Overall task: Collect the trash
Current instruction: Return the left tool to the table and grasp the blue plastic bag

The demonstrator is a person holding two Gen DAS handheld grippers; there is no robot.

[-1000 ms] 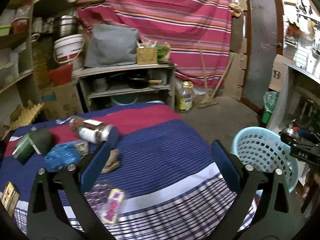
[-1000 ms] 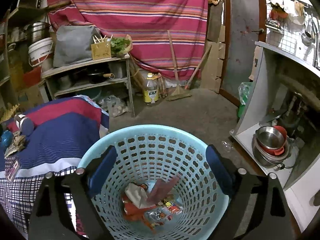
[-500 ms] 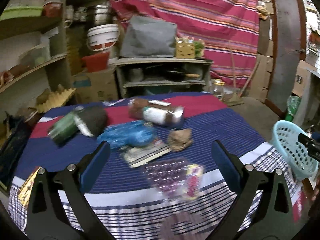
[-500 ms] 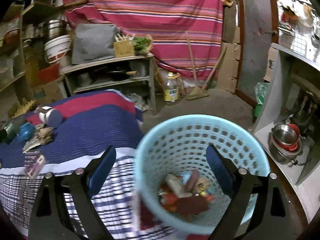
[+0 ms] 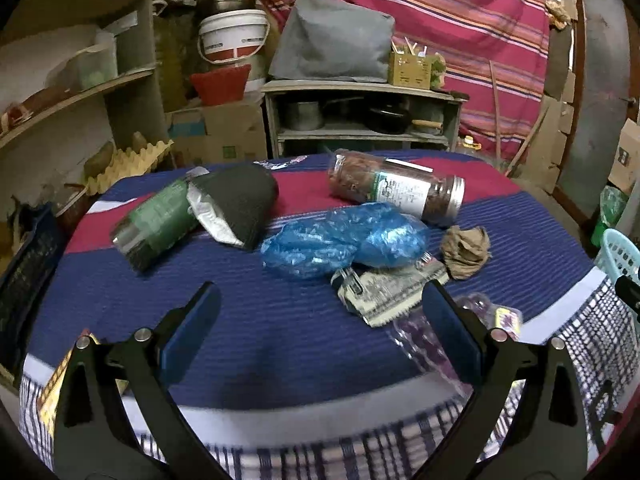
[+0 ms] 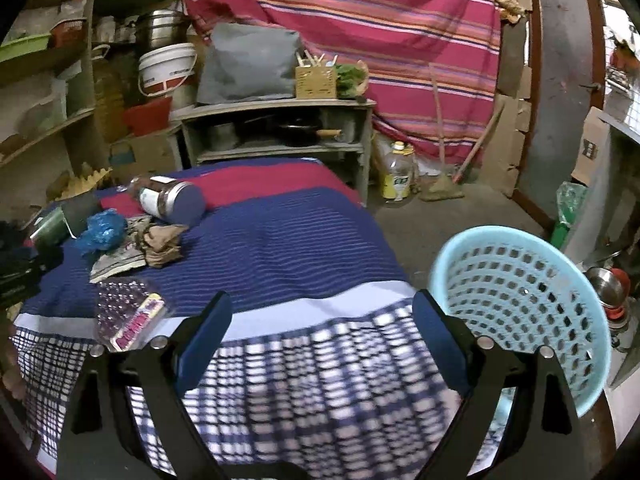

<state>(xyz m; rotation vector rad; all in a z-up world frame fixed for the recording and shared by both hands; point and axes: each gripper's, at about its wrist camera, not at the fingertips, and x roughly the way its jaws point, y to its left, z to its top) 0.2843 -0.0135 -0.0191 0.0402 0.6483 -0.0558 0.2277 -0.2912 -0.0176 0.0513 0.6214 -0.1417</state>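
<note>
Trash lies on a table with a striped blue and red cloth [image 5: 256, 320]: a crumpled blue plastic bag [image 5: 344, 240], a flat paper wrapper [image 5: 388, 292], a crumpled brown paper [image 5: 466, 246], a clear blister pack [image 5: 436, 340], a lying jar [image 5: 396, 188] and a green can with a dark pouch [image 5: 160, 224]. My left gripper [image 5: 320, 332] is open and empty above the cloth, short of the bag. My right gripper [image 6: 320, 344] is open and empty over the table's front edge. The light blue basket [image 6: 520, 292] stands to its right. The bag [image 6: 102, 230] and blister pack [image 6: 128, 316] show at left.
Shelves with pots, a white bucket [image 5: 232, 36] and boxes stand behind the table. A low shelf unit [image 6: 280, 128] with a pan stands at the back. An oil bottle [image 6: 396, 176] and a broom stand on the floor by the striped curtain. Steel bowls [image 6: 608, 288] sit at far right.
My left gripper has swung left from the basket side to face the trash on the table. My right gripper has swung left off the basket, which now stands at its right.
</note>
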